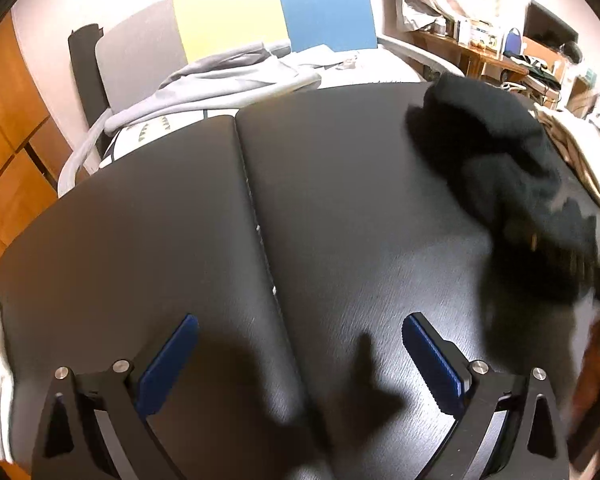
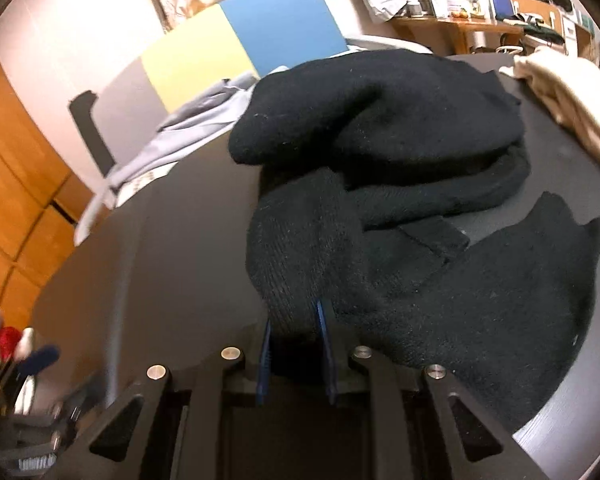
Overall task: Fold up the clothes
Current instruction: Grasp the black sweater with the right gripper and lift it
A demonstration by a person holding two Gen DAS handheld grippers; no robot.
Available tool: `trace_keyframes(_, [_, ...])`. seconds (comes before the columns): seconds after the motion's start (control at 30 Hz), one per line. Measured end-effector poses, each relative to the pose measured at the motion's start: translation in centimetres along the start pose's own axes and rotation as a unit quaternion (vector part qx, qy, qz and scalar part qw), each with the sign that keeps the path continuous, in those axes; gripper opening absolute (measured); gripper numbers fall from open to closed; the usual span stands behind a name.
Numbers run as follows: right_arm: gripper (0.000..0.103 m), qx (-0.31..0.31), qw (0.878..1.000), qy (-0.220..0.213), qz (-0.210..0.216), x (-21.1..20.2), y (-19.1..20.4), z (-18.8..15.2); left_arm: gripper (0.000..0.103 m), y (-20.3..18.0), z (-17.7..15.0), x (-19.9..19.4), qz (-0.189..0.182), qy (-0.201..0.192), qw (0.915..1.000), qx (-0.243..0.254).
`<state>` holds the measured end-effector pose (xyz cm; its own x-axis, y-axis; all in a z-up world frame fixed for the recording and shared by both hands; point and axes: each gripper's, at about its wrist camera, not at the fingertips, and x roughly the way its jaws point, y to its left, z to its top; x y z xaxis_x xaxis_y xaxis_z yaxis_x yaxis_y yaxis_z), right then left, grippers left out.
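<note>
A black knitted garment (image 2: 400, 184) lies crumpled on the dark table (image 2: 188, 240). My right gripper (image 2: 294, 320) is shut on a thick fold of it, the blue pads pressing the knit from both sides. In the left wrist view the same black garment (image 1: 500, 168) is a blurred heap at the right of the dark table (image 1: 180, 220). My left gripper (image 1: 300, 344) hangs above the bare tabletop with its blue pads far apart and nothing between them. The left gripper (image 2: 28, 364) also shows, blurred, at the lower left of the right wrist view.
A grey hoodie (image 1: 228, 76) lies on a bed beyond the table's far edge, before a grey, yellow and blue headboard (image 1: 236, 16). A cream garment (image 2: 572, 96) lies at the table's right. Wooden cabinets (image 1: 8, 140) stand left; a cluttered desk (image 1: 484, 52) at back right.
</note>
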<state>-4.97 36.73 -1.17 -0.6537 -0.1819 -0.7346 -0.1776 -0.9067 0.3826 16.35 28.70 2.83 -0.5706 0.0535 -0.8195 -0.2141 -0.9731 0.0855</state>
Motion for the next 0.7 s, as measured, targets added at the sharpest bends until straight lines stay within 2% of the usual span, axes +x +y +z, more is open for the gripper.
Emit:
trace_keyframes(0.07, [0.02, 0.003, 1.0, 0.0, 0.022, -0.4, 0.8, -1.1, 0.103, -0.6, 1.4, 0.3, -0.007, 0.001, 1.0, 0.003])
trace_keyframes(0.2, [0.021, 0.008, 0.998, -0.002, 0.066, -1.4, 2.2, -3.5, 0.103, 2.2, 5.0, 4.4, -0.017, 0.017, 0.9997, 0.006])
trace_keyframes(0.27, [0.027, 0.008, 0.996, -0.006, 0.089, -2.2, 2.6, -4.7, 0.103, 3.4, 6.6, 7.0, -0.021, 0.03, 0.9993, 0.008])
trace_keyframes(0.33, [0.03, 0.005, 0.996, -0.004, 0.092, -2.6, 2.9, -5.0, 0.103, 4.3, 7.5, 8.7, -0.025, 0.035, 0.9989, 0.019])
trace_keyframes(0.43, [0.03, 0.024, 0.997, -0.044, 0.062, -5.2, 1.3, -4.6, 0.103, 3.1, 8.5, 9.4, -0.024, 0.026, 0.9982, 0.048])
trace_keyframes(0.53, [0.035, 0.047, 0.995, -0.088, 0.025, -7.9, -0.5, -4.0, 0.103, 0.8, 9.0, 9.3, -0.013, 0.016, 0.9969, 0.077])
trace_keyframes(0.6, [0.039, 0.063, 0.992, -0.108, 0.006, -9.1, -2.1, -3.1, 0.103, -0.2, 9.3, 9.8, -0.01, 0.015, 0.9963, 0.083])
trace_keyframes(0.7, [0.048, 0.079, 0.99, -0.113, -0.004, -9.2, -3.4, -1.6, 0.103, -0.1, 10.4, 11.3, -0.025, 0.013, 0.9979, 0.058])
